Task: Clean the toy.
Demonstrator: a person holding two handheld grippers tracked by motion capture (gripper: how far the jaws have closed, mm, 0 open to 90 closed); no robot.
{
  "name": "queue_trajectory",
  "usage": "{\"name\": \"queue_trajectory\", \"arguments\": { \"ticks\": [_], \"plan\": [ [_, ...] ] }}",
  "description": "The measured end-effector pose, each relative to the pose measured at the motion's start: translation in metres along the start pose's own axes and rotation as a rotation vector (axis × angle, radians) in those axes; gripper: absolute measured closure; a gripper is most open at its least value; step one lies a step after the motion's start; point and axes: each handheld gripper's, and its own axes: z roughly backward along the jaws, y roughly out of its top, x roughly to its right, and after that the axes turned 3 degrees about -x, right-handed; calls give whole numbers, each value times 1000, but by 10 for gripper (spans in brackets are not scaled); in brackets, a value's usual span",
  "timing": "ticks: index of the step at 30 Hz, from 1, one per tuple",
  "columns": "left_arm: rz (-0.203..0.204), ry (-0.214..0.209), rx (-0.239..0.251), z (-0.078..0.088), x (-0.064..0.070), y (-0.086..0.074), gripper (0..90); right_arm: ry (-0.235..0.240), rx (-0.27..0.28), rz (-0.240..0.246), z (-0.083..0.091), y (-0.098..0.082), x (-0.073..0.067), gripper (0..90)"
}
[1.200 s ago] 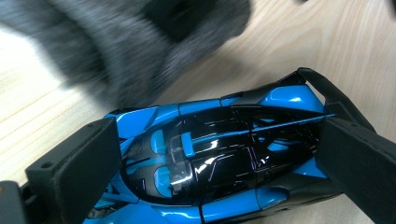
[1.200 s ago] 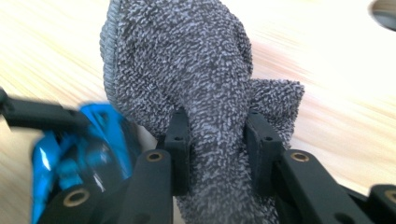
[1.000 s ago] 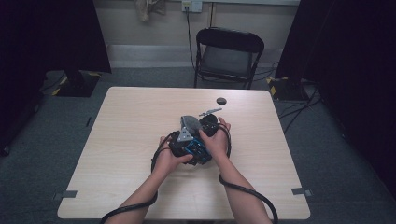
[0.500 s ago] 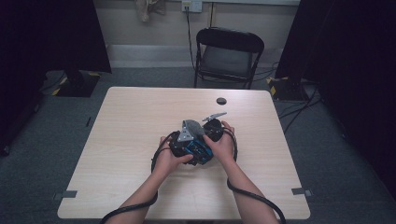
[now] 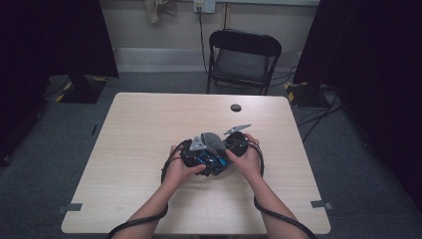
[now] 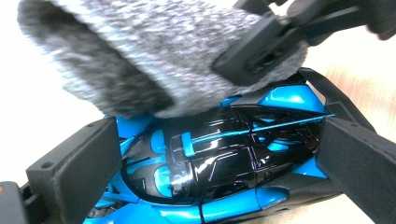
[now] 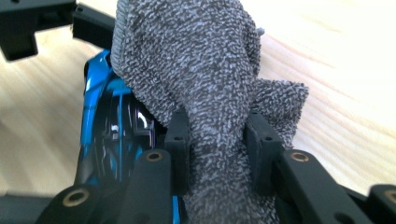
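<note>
Near the middle of the light wooden table (image 5: 139, 149), a glossy blue-and-black toy car (image 6: 219, 163) is being held and wiped. The car is gripped by the left gripper (image 6: 219, 161): its two black jaws are seen pressed against the car's flanks, one on each side, so the body is clamped between them. In the high view the left gripper (image 5: 196, 154) is found just beside the right gripper (image 5: 234, 144), the two hands close together over the car.

A grey terry cloth (image 7: 210, 93) is pinched by the right gripper (image 7: 217, 140), its jaws drawn narrow around a bunched fold of the fabric. The rest of the cloth is draped over the car's roof and touches it; in the left gripper view the fuzzy grey cloth (image 6: 140, 56) is spread across the upper part of the car, with the right gripper's jaw laid against it.

Farther back on the table, well apart from the hands, a small dark round object (image 5: 235, 107) is seen, possibly a cap, though it is too small to be told. Behind the table a black folding chair (image 5: 244, 59) is stood.
</note>
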Motion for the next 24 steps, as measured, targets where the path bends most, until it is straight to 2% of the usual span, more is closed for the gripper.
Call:
{"name": "queue_trajectory", "arguments": {
  "ticks": [5,13,16,20,24],
  "plan": [
    [2,-1,-2,0,0,0,0,0,-14,19,11,-8,3,675],
    [-1,-2,-4,0,0,1,0,11,3,5,21,-19,8,675],
    [2,-5,-3,-1,1,1,0,11,1,14,23,-20,9,676],
    [1,-3,-1,0,1,0,0,-26,-23,23,26,-20,11,675],
    [0,-2,-1,0,1,0,0,-57,3,-7,28,-17,17,675]
  ]
}}
